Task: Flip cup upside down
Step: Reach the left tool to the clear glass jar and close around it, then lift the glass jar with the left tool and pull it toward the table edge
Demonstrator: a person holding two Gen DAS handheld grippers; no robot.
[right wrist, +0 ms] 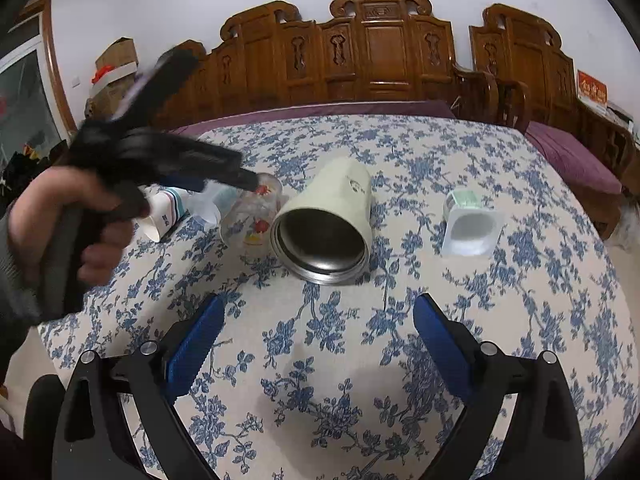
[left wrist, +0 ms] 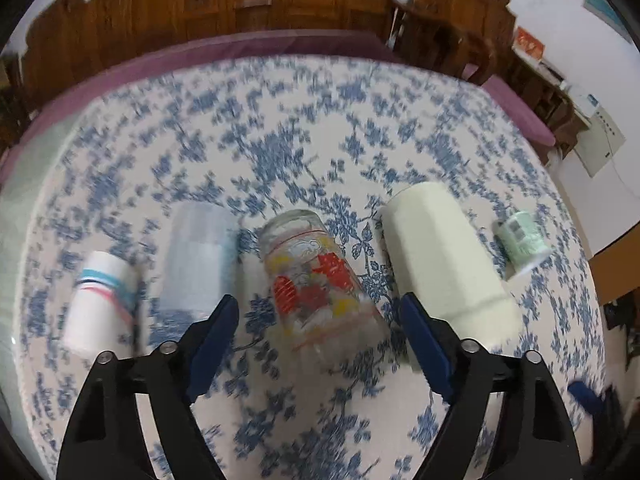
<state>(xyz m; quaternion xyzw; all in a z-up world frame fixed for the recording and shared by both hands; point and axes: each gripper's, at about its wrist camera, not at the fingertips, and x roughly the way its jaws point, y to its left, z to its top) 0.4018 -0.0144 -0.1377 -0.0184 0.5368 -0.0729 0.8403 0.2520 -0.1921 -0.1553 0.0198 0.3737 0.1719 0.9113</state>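
Left wrist view: the clear printed glass cup (left wrist: 316, 284) is seen lying on its side on the floral-clothed surface (left wrist: 304, 148), just ahead between the wide-spread left tool (left wrist: 318, 320) fingers, untouched.

1. The left-wrist view is motion-blurred: the paper cup (left wrist: 102, 300) and the translucent plastic cup (left wrist: 200, 256) show smeared outlines, and the print on the glass cup (left wrist: 316, 284) cannot be read.
2. In the right-wrist view, the left gripper (right wrist: 168, 160) is a dark smear; how its jaws stand cannot be told there.
3. That gripper covers part of the paper cup and the plastic cup behind it.
4. The label on the small green container (left wrist: 522, 242) is too small to read.
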